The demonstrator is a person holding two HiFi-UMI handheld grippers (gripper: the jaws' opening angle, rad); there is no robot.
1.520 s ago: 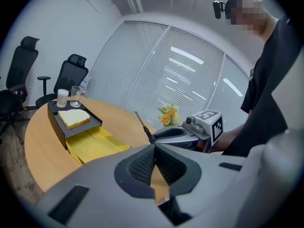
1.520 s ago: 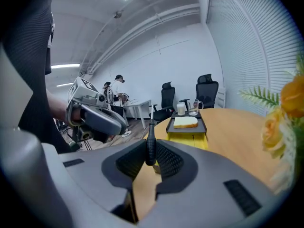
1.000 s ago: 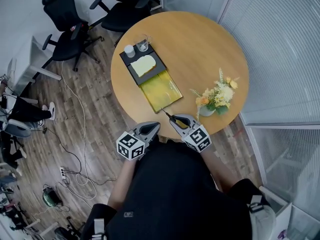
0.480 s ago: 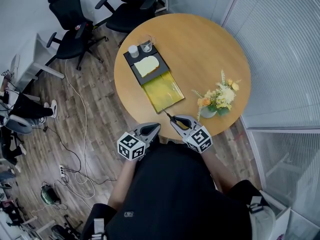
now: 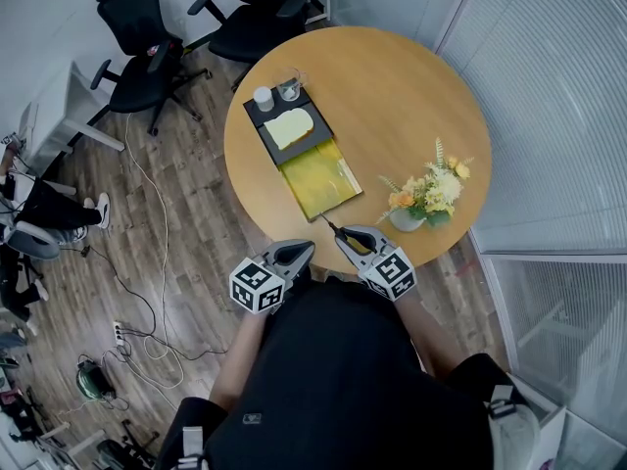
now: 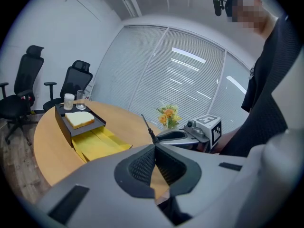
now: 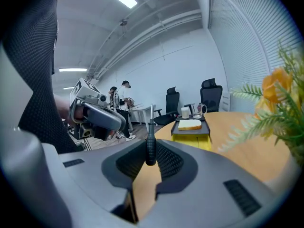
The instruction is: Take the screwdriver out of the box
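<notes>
The right gripper (image 5: pixel 347 240), in the head view, is clenched on the screwdriver (image 5: pixel 333 228) at the near edge of the round table (image 5: pixel 392 86). Only the thin dark shaft and a bit of yellow handle show past the jaws, and the tip lies near the corner of the yellow flap (image 5: pixel 318 176) that folds out from the black box (image 5: pixel 294 150). The screwdriver is outside that box, which holds a slice of bread (image 5: pixel 288 125), with a white cup (image 5: pixel 263 98) and a glass (image 5: pixel 287 88) at its far end. The left gripper (image 5: pixel 302 251) hangs just beside the right one, off the table's edge. The person's dark clothing covers both hands. A vase of flowers (image 5: pixel 423 192) stands to the right. In the left gripper view, the left gripper's jaws are closed tip to tip with nothing between them. Past them the right gripper shows from the side, the screwdriver shaft slanting up and left out of it. The box sits well apart to the left, and whatever lies under the bread is out of sight. In the right gripper view, the black grip of the screwdriver stands upright, pinched between the pads, with the shaft rising above them. The handle's lower part is hidden behind the jaws, and the box is far ahead.
</notes>
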